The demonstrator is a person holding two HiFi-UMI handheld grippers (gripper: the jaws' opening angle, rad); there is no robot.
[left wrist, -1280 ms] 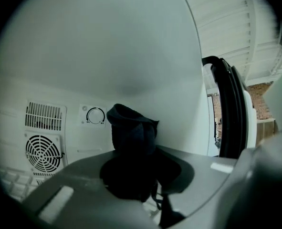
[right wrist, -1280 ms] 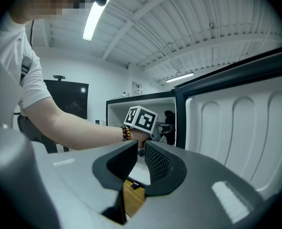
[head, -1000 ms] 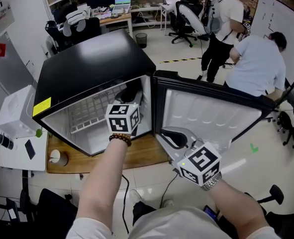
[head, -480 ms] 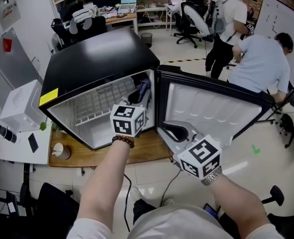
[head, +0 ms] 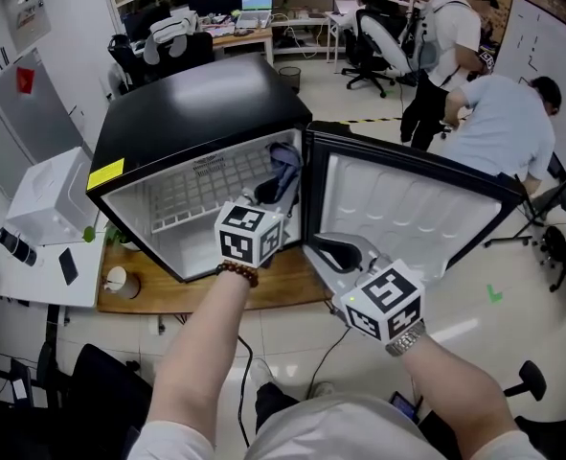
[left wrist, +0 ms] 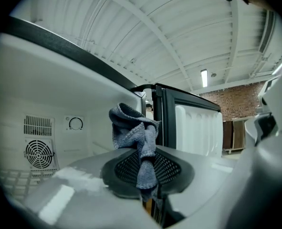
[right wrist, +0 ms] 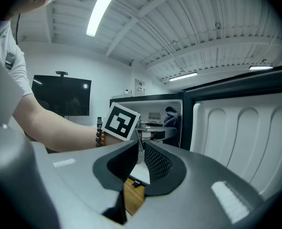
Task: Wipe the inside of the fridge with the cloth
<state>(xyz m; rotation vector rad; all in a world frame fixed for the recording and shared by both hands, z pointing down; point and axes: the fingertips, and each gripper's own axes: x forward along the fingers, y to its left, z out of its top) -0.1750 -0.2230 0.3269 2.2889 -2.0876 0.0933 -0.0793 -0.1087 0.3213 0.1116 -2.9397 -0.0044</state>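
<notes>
A black mini fridge (head: pixel 196 113) stands open on a wooden board, its door (head: pixel 407 209) swung out to the right. My left gripper (head: pixel 273 192) reaches level into the cabinet beside the right wall and is shut on a blue-grey cloth (head: pixel 284 166). In the left gripper view the cloth (left wrist: pixel 136 137) bunches up above the pads, with the fan grille (left wrist: pixel 38 152) at the back left. My right gripper (head: pixel 332 252) hangs low in front of the door's inner panel, shut with nothing in it. The right gripper view (right wrist: pixel 140 149) looks past it to the left gripper's marker cube (right wrist: pixel 121 121).
A wire shelf (head: pixel 201 195) lies inside the fridge. The wooden board (head: pixel 263 290) also carries a cup (head: pixel 120 281). A white box (head: pixel 48 199) sits to the left. People (head: pixel 503 113) and office chairs (head: pixel 373 41) are behind the door. A cable (head: pixel 239 372) runs across the floor.
My left gripper has carried the cloth from deeper in the cabinet toward the right wall by the hinge, where it now shows plainly. The right gripper has stayed put.
</notes>
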